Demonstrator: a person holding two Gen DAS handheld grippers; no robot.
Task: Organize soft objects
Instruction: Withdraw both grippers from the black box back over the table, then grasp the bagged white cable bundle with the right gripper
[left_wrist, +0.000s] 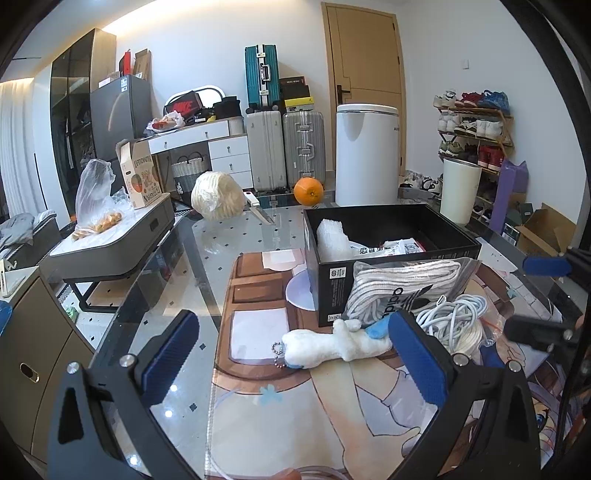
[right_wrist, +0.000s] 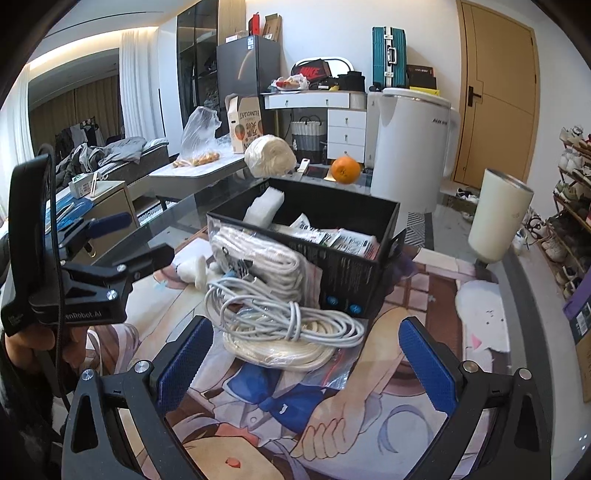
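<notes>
On the far left of the left wrist view, a clear plastic bag (left_wrist: 94, 195) with small orange fruit in it sits on a grey side stand, next to a printed cardboard carton (left_wrist: 142, 177). Further right, on the glass table (left_wrist: 207, 236), lie a wrapped pale round bundle (left_wrist: 218, 201), a knife (left_wrist: 258, 210) just beside it, and an orange (left_wrist: 308, 191).

The left claw (left_wrist: 295, 363) hangs wide open and empty above the printed mat (left_wrist: 258, 406). Between its blue pads lies a white plush toy (left_wrist: 332, 345) with a bead chain at its left end, flat on the mat, with the right pad just beside its right end; I cannot tell if they touch.

Right of the toy stands an open black box (left_wrist: 391, 236) holding white foam and some printed packets. Leaning against the box's front is a bagged pair of white socks (left_wrist: 402, 291) with a black logo. In front of the socks, a coil of grey cable (right_wrist: 280, 317) rests on top of a bagged coil of white cord (right_wrist: 280, 352).

The right claw (right_wrist: 303, 363) is also wide open and holds nothing, with the cable and cord pile just ahead of its pads. Behind the box stands a white bin (right_wrist: 410, 147), and to the right a cream tumbler (right_wrist: 496, 218) stands upright on the table.
</notes>
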